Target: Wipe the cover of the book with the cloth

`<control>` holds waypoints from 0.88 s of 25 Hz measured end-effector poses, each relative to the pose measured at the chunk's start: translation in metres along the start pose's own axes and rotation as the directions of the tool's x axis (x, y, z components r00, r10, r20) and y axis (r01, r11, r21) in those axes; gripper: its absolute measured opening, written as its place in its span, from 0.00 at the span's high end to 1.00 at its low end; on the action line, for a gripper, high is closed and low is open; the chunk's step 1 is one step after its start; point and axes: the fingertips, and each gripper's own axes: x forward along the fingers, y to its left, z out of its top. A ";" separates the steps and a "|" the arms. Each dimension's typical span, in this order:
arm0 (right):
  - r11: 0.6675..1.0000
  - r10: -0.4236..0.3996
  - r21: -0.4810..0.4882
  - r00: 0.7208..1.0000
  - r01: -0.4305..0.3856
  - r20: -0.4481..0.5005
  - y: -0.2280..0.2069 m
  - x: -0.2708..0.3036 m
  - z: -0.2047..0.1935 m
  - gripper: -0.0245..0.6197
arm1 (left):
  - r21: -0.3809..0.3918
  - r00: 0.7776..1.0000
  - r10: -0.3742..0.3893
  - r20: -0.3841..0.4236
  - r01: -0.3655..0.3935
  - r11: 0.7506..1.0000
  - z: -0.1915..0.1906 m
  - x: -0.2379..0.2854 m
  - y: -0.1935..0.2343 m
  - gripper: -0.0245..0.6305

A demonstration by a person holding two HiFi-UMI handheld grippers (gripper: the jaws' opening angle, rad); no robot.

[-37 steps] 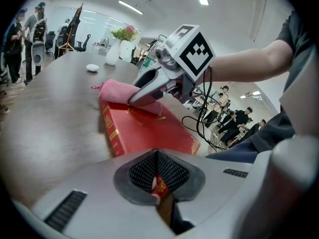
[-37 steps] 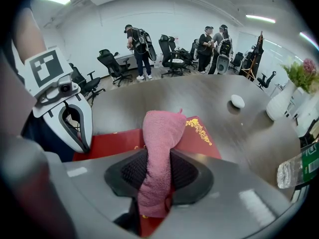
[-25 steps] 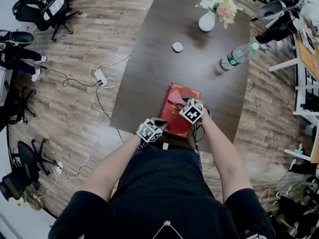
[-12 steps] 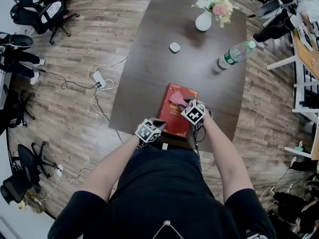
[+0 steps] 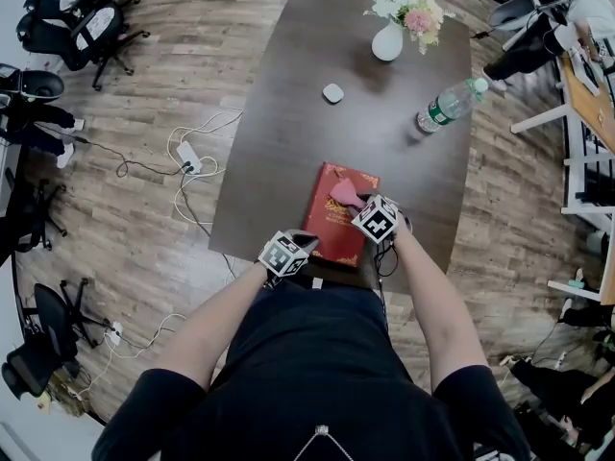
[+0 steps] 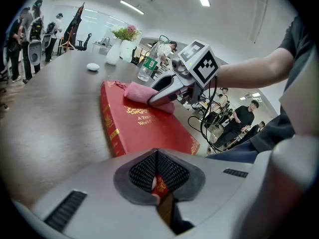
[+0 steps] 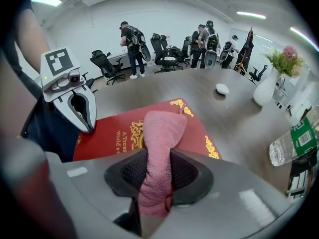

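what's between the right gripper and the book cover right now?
A pink cloth: the right gripper has its jaws shut on it, and its free end lies on the cover of the book. Clearest in the right gripper view.

partial gold lettering "a trea…" and "world's…" on the red book (image 6: 149, 128) cover

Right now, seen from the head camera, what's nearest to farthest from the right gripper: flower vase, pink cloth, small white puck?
1. Pink cloth, gripped, lying on the book.
2. White puck, mid-table.
3. Flower vase, table's far end.
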 end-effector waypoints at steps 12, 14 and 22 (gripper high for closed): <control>0.998 -0.024 0.049 1.000 0.025 -0.011 -0.005 -0.009 -0.017 0.77 | -0.005 1.000 -0.007 -0.003 0.007 1.000 -0.001 0.000 0.001 0.97; 0.998 -0.028 0.051 1.000 0.029 -0.011 -0.006 -0.010 -0.019 0.77 | -0.009 1.000 -0.010 -0.004 0.010 1.000 -0.002 0.000 0.001 0.97; 0.996 -0.040 0.078 0.999 0.041 -0.016 -0.010 -0.018 -0.030 0.77 | -0.009 1.000 -0.017 -0.006 0.017 1.000 0.000 0.000 0.001 0.97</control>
